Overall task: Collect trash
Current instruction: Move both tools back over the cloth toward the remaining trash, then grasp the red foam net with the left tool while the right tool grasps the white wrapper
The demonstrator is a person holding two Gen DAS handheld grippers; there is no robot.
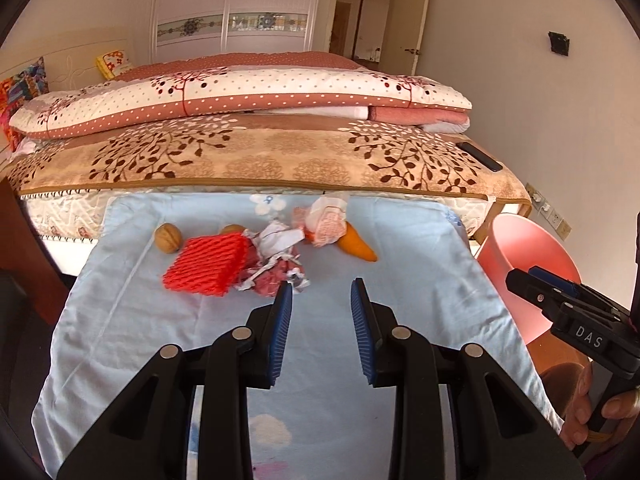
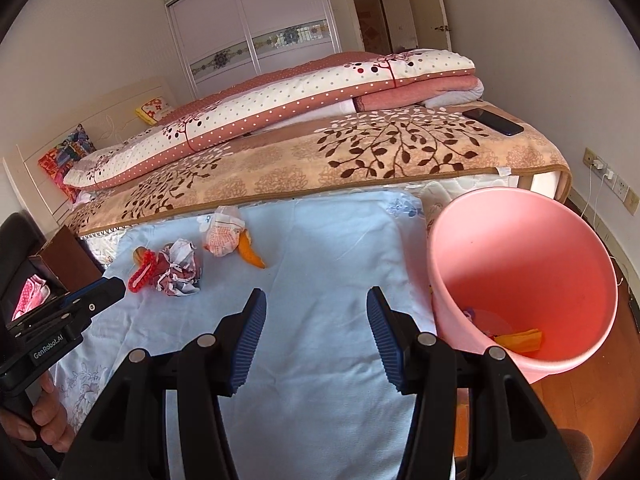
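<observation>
The left hand-held gripper hovers over a bench covered with a light blue cloth, its 2 blue-padded jaws apart with nothing between them. The right hand-held gripper hangs over the same cloth, jaws likewise apart and empty.

The trash lies in a loose row near the cloth's far edge, just in front of the bed. From the left in the left wrist view: a walnut, a red foam fruit net with a 2nd walnut half hidden behind it, crumpled paper touching the net, a crumpled white and pink wrapper, and an orange peel against that wrapper. The left gripper's tips are just beside the crumpled paper, not touching it.

A pink bucket stands just beside the bench's right edge, with some scraps, 1 of them orange, at its bottom. A dark phone lies on the bed's blanket.
</observation>
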